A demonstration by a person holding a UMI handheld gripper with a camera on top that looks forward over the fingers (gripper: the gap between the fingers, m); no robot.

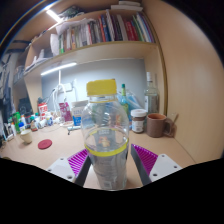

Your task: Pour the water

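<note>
Water bottle [106, 135] upright, clamped between hand-held gripper [108, 163] fingers.

A light wooden desk [170, 148] carries clutter: a brown mug [156, 124] and a small jar [138, 121] at two o'clock, a red lid [44, 144] at nine o'clock, bottles [40, 118] behind it.

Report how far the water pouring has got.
Done: the clear bottle with the yellow cap stands between the gripper fingers, whose purple pads sit at its sides; whether they press on it cannot be told. In hand: the bottle is upright, cap on. Left: uncapping, tilting and pouring; no water is flowing. A brown cup stands beyond on the desk.
</note>
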